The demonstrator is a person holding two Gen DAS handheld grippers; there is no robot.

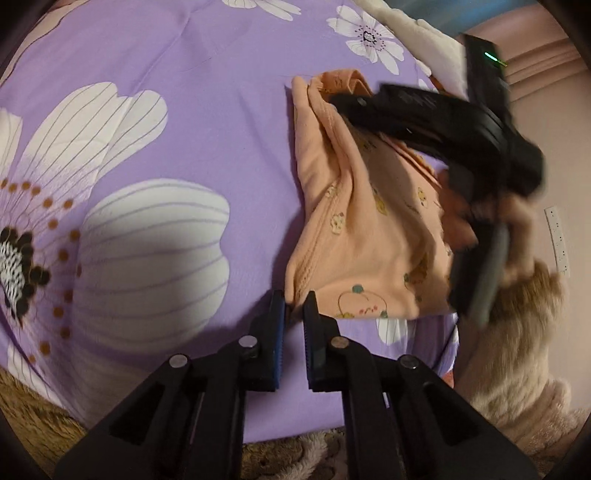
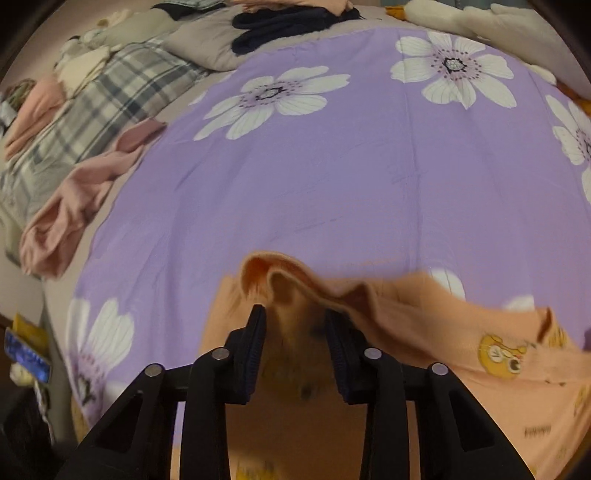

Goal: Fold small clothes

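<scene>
A small orange garment [image 1: 362, 229] with cartoon prints lies crumpled on the purple flowered bedsheet [image 1: 207, 122]. In the left wrist view my left gripper [image 1: 293, 297] is shut on the garment's near left corner, and the cloth fills the narrow gap at its tips. The right gripper's blurred black housing [image 1: 443, 122] reaches over the garment's far edge, held by a hand [image 1: 517, 225]. In the right wrist view my right gripper [image 2: 295, 317] is shut on a raised fold of the orange garment [image 2: 424, 325], which bunches between both pads.
A pink garment [image 2: 74, 206] lies at the sheet's left edge beside plaid bedding [image 2: 110, 96]. Dark clothes [image 2: 288, 22] and white plush toys [image 2: 461, 11] are at the far end. A fluffy sleeve [image 1: 517, 332] is at the right, and a brown plush blanket [image 1: 37, 417] at the near edge.
</scene>
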